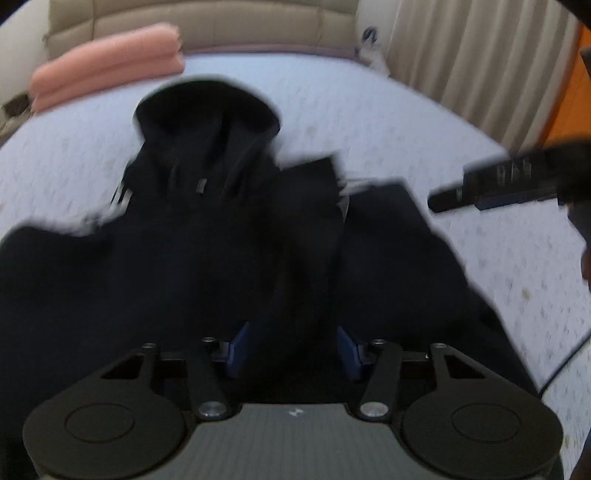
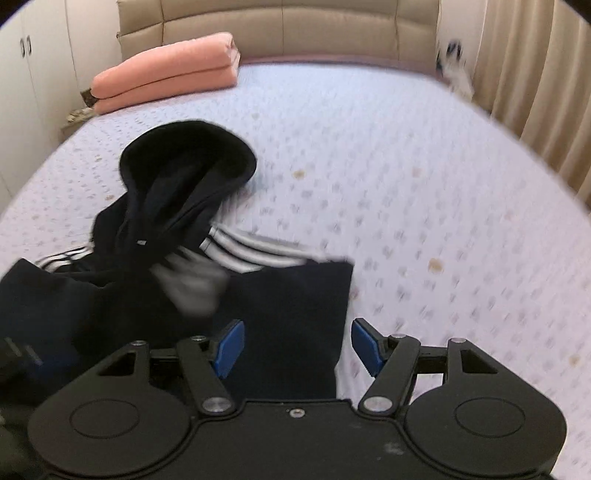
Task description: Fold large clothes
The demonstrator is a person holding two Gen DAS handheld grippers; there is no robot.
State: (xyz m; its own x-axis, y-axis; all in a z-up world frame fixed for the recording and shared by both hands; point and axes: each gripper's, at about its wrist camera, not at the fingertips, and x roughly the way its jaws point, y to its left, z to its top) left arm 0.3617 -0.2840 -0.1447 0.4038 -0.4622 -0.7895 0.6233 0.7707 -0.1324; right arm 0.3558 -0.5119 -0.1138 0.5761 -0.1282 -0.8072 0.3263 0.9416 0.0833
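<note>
A black hoodie with white sleeve stripes lies on the bed, hood pointing toward the headboard. It also shows in the right wrist view. My left gripper has its blue pads spread, with black fabric lying between and over them; a grip is not clear. My right gripper is open, its blue pads apart over the hoodie's right edge. The right gripper also shows at the right of the left wrist view, above the bed.
The bed has a pale lilac patterned sheet. A folded pink blanket lies by the beige headboard. Curtains hang on the right, white cupboards on the left.
</note>
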